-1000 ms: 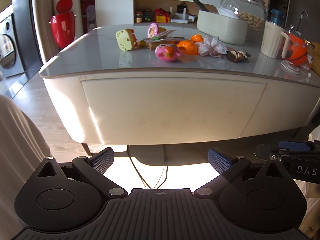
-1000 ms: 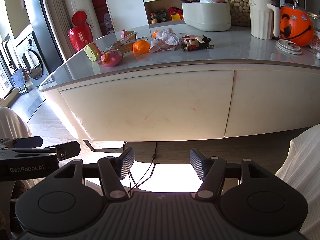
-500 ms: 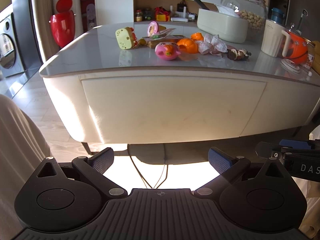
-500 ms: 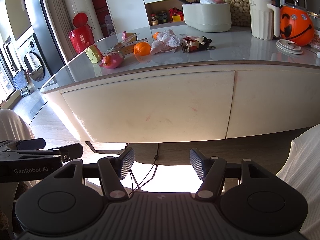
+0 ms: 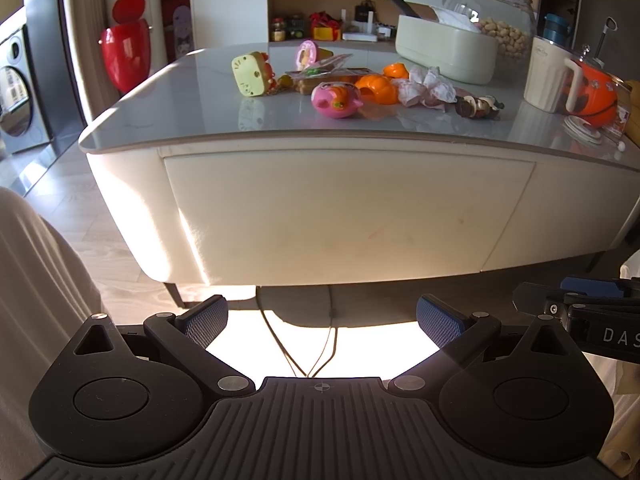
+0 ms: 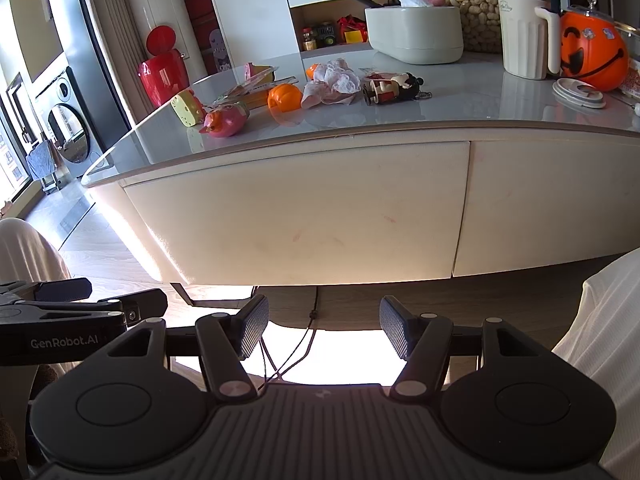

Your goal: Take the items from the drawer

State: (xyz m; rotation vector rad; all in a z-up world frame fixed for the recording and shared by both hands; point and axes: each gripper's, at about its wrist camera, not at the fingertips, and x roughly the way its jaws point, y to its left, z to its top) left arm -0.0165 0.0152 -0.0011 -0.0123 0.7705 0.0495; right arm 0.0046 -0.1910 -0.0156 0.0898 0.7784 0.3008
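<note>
While both grippers [image 5: 320, 316] [image 6: 320, 324] hang open and empty, the closed drawer [image 5: 344, 212] faces them, apart.

Black ribbed tool [image 5: 320, 316] w/ blue pads [image 5: 438, 318], silver screws

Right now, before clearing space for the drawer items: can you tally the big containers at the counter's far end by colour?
Cream: 2, tub and jug
Clear glass: 1, jar
Orange: 1, pumpkin bucket
Blue: 1, flask behind the jug
Total: 5
</note>
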